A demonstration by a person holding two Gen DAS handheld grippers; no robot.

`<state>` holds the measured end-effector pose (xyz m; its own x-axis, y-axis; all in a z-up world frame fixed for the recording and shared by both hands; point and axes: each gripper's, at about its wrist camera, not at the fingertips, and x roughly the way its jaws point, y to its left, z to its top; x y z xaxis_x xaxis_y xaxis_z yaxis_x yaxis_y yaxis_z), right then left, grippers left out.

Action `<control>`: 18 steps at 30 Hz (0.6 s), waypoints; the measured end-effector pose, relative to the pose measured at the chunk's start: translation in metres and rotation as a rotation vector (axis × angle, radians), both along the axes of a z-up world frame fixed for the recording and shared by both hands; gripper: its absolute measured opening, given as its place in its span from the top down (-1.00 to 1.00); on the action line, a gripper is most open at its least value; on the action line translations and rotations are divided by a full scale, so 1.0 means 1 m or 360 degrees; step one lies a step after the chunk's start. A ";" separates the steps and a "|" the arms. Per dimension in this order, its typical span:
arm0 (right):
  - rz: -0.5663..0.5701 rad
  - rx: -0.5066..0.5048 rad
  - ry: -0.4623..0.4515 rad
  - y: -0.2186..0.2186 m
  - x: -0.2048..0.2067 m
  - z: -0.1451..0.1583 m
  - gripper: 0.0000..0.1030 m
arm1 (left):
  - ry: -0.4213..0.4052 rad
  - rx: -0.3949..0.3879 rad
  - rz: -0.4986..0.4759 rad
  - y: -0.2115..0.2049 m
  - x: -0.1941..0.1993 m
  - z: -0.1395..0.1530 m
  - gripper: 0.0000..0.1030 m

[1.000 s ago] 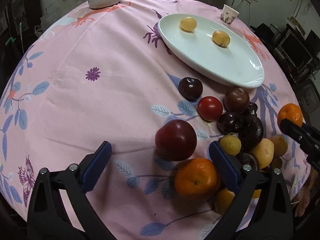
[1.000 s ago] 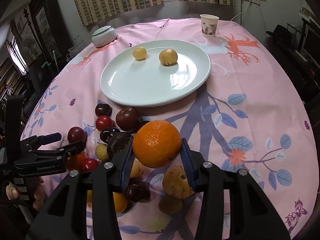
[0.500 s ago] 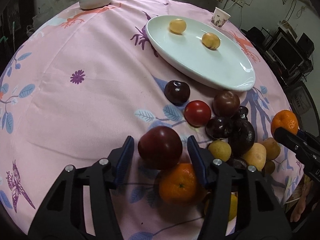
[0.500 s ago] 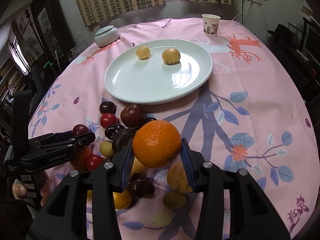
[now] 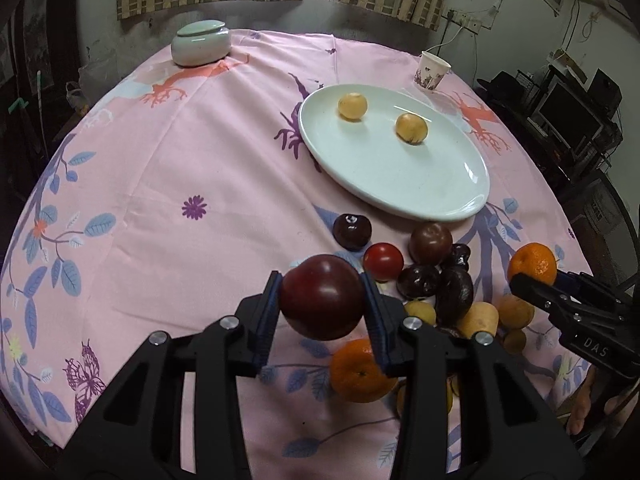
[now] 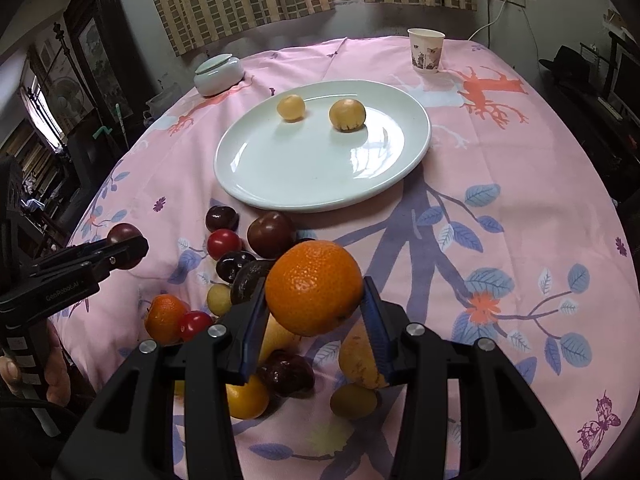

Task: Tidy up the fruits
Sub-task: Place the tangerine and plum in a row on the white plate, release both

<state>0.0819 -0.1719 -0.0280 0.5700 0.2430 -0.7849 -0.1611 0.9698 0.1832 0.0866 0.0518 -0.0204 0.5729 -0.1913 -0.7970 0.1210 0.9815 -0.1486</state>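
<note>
Over the pink tablecloth (image 5: 168, 168), the left gripper (image 5: 322, 304) has just closed its jaws on a dark red plum (image 5: 321, 297), held above the fruit pile (image 6: 256, 280). Beside it the right gripper (image 6: 314, 300) clamps an orange (image 6: 314, 287). Beyond, two yellow fruits (image 6: 347, 115) sit on the white plate (image 6: 312, 176).

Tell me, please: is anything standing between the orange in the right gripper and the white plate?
Nothing visible blocks it. The orange is held above the fruit pile, and the near part of the white plate is bare; two yellow fruits sit at its far side.
</note>
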 end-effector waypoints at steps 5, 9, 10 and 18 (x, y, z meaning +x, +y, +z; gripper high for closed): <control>0.0018 -0.0006 -0.0005 -0.001 0.007 0.003 0.11 | -0.0009 0.0009 -0.0069 -0.011 0.011 0.007 0.23; 0.0072 0.0006 -0.0017 -0.001 0.020 0.014 0.11 | -0.0025 0.0056 -0.0131 -0.023 0.032 0.017 0.22; 0.0092 0.0002 -0.0032 0.000 0.026 0.018 0.11 | -0.0027 0.0064 -0.0138 -0.025 0.041 0.020 0.22; 0.0150 -0.0054 -0.0083 -0.004 0.109 0.038 0.11 | -0.0024 0.0038 -0.0135 -0.051 0.152 0.042 0.22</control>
<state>0.1905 -0.1757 0.0100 0.5861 0.2710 -0.7636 -0.2602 0.9554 0.1394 0.2385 0.0009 0.0213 0.5675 -0.2208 -0.7932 0.2058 0.9708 -0.1230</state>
